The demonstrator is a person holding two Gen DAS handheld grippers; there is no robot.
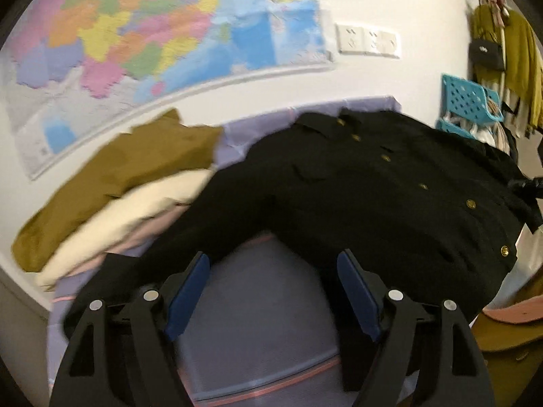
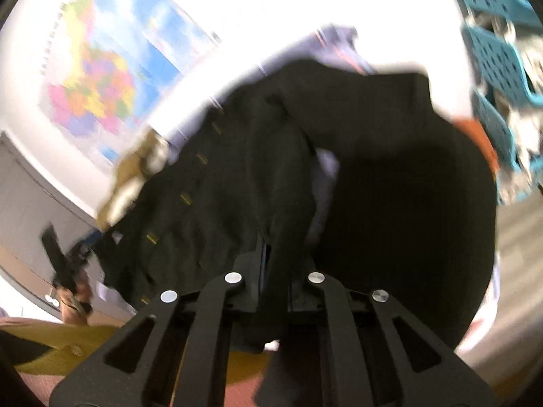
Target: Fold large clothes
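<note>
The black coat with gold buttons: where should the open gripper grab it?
Probably the sleeve's edge, where the black coat arches just beyond the left gripper. Come from the near side, low over the bedsheet: that thin edge faces the open jaws.

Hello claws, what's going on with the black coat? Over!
Left claw open, empty, over the purple sheet. Right claw shut on black coat fabric. Folded clothes pile beside it, not blocking.

One black coat (image 1: pixel 356 183) with six gold buttons (image 1: pixel 470 203), three folded garments (image 1: pixel 112 183) stacked beside it, one wall map (image 1: pixel 135 34), two grippers (image 1: pixel 273 291)
</note>
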